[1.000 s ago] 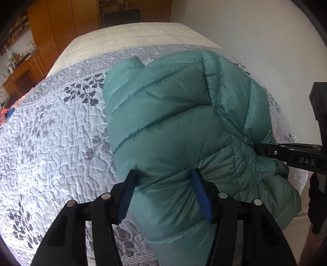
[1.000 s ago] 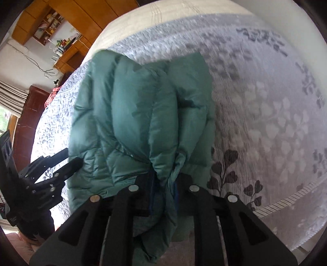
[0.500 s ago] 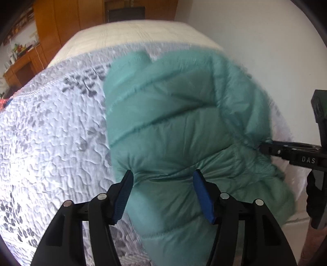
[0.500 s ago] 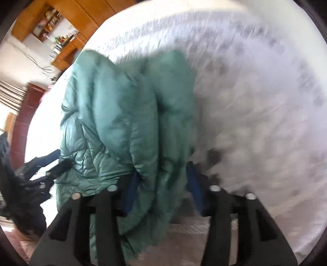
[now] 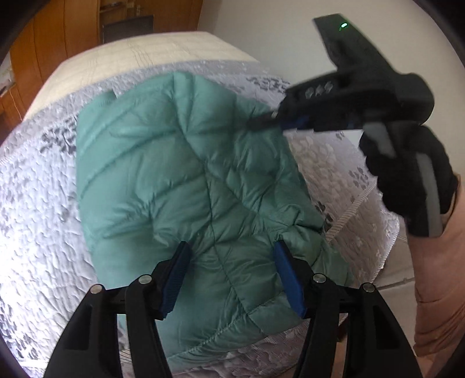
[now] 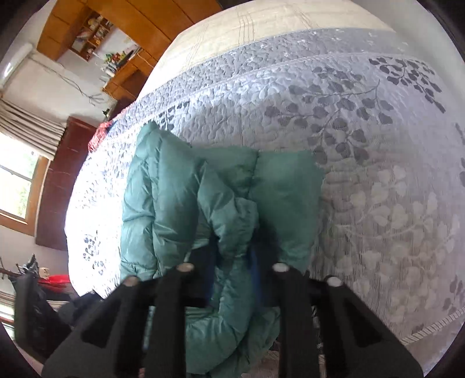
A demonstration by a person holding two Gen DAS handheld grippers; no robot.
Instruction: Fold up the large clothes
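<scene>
From the left wrist view: a teal quilted down jacket [image 5: 186,180] lies bundled on a bed, resting on a grey-white leaf-patterned quilt [image 5: 37,203] that covers all but the far cream end of the mattress [image 5: 139,55]. The left tool [image 5: 232,276] stands wide, its two blue pads [image 5: 177,273] pressed against the near hem of the jacket with a broad swell of padding between them, not pinched. At upper right the right tool [image 5: 261,123] reaches in from the side, its tip nipping the jacket's far right edge; a black-gloved hand [image 5: 412,180] grips its handle, and a green light [image 5: 343,26] shows on its housing. A plain white wall [image 5: 261,29] rises beyond the bed, with a wooden wardrobe [image 5: 58,37] at the far left.

From the right wrist view: the right tool [image 6: 232,261] is narrow and clamped on a thick fold of the jacket [image 6: 180,197], fabric bulging up between its fingers and drooping down below them. The rest of the jacket is heaped in puffy ridges to the left and ahead, near the bed's edge. The quilt [image 6: 363,160] spreads away to the right. In the background stand wooden shelves [image 6: 96,29], a window [image 6: 17,180] with gathered curtains [image 6: 26,125], and a dark wooden headboard or panel [image 6: 61,174].
</scene>
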